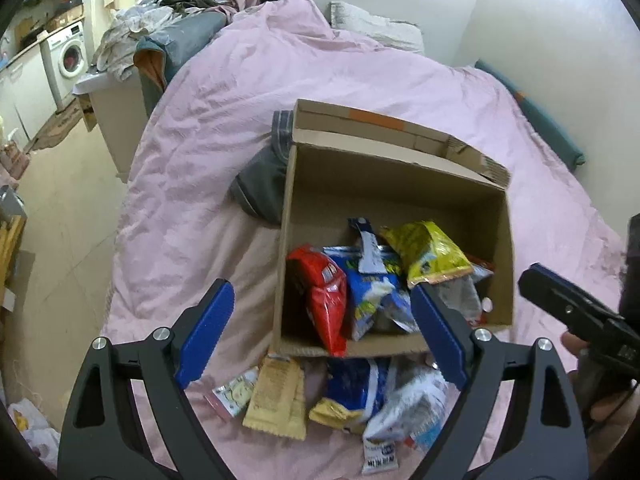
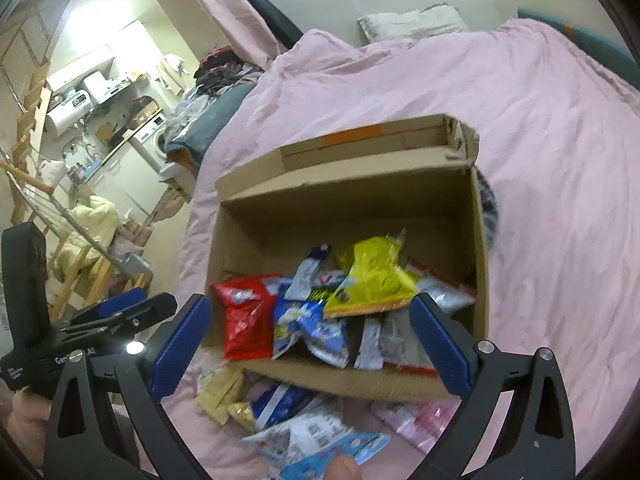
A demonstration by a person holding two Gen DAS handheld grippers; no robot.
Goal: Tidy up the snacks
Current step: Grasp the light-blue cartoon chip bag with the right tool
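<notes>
Two grippers hover above a pink bedspread (image 1: 192, 152), both spread wide and holding nothing: the left gripper (image 1: 322, 332) and the right gripper (image 2: 310, 344) each have their blue pads well apart, framing an open cardboard box (image 1: 400, 196) that sits on the bed. Inside the box, toward its near side, several snack packets are piled: a red bag (image 1: 326, 300) at the left, a blue and white bag (image 1: 370, 292) beside it, a yellow bag (image 1: 432, 254) lying on top toward the right, and silvery packets (image 2: 394, 336) at the near right corner. On the bedspread just in front of the box more snacks lie loose: a tan packet (image 1: 276, 396), a blue packet (image 1: 354, 388), a small yellow packet (image 1: 332, 414) and a crumpled white and blue packet (image 1: 408, 408), with a pink packet (image 2: 420, 420) to the right in the right wrist view. A grey garment (image 1: 260, 188) lies against the box's far left corner. At the far left stands a washing machine (image 1: 68, 56), with a heap of clothes (image 1: 160, 12) near the bed's far end.
</notes>
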